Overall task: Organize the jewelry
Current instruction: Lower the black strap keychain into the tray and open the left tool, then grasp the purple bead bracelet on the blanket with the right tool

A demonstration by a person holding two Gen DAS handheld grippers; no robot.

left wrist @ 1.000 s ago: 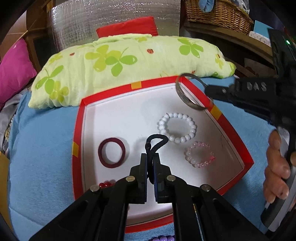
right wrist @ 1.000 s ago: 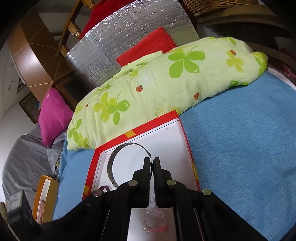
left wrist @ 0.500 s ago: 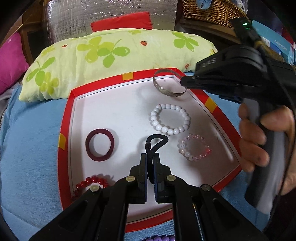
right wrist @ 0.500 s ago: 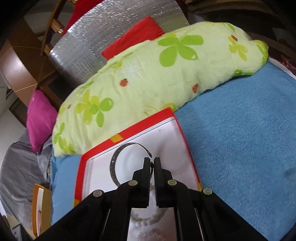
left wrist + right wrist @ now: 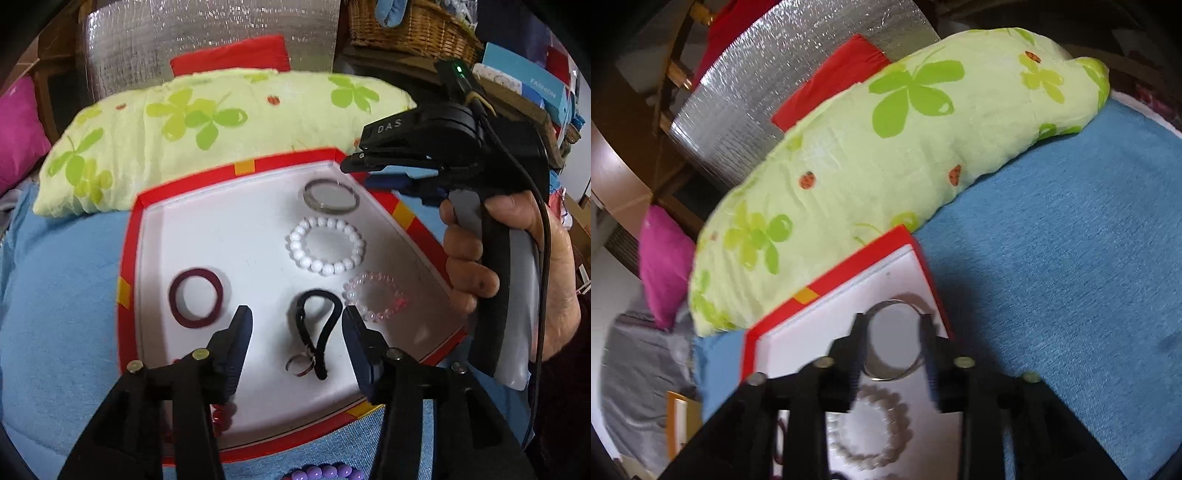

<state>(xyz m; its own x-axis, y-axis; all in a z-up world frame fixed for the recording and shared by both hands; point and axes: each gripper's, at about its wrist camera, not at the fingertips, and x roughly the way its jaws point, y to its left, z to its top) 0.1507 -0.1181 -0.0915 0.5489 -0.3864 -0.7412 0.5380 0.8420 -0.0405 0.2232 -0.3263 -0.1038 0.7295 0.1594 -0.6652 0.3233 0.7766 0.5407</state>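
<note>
A red-rimmed white tray (image 5: pixel 129 258) lies on the blue bedcover. In it lie a silver bangle (image 5: pixel 330 195), a white bead bracelet (image 5: pixel 327 244), a pink bead bracelet (image 5: pixel 373 297), a maroon hair band (image 5: pixel 195 297) and a black cord with a small ring (image 5: pixel 317 332). My left gripper (image 5: pixel 297 321) is open, its fingers either side of the black cord, which lies free on the tray. My right gripper (image 5: pixel 892 325) is open just above the silver bangle (image 5: pixel 892 341); it also shows in the left wrist view (image 5: pixel 354 162). The white bracelet (image 5: pixel 868 428) lies below it.
A green clover-print pillow (image 5: pixel 207 122) lies behind the tray. A red bead bracelet (image 5: pixel 221 415) sits at the tray's near left, partly hidden. Purple beads (image 5: pixel 321 472) lie on the cover in front. A pink cushion (image 5: pixel 663 258) is at left, a wicker basket (image 5: pixel 410 26) behind.
Both grippers have opened. The left one has let go of the black cord, which now lies on the tray. The right one has let go of the silver bangle, now flat in the tray.
</note>
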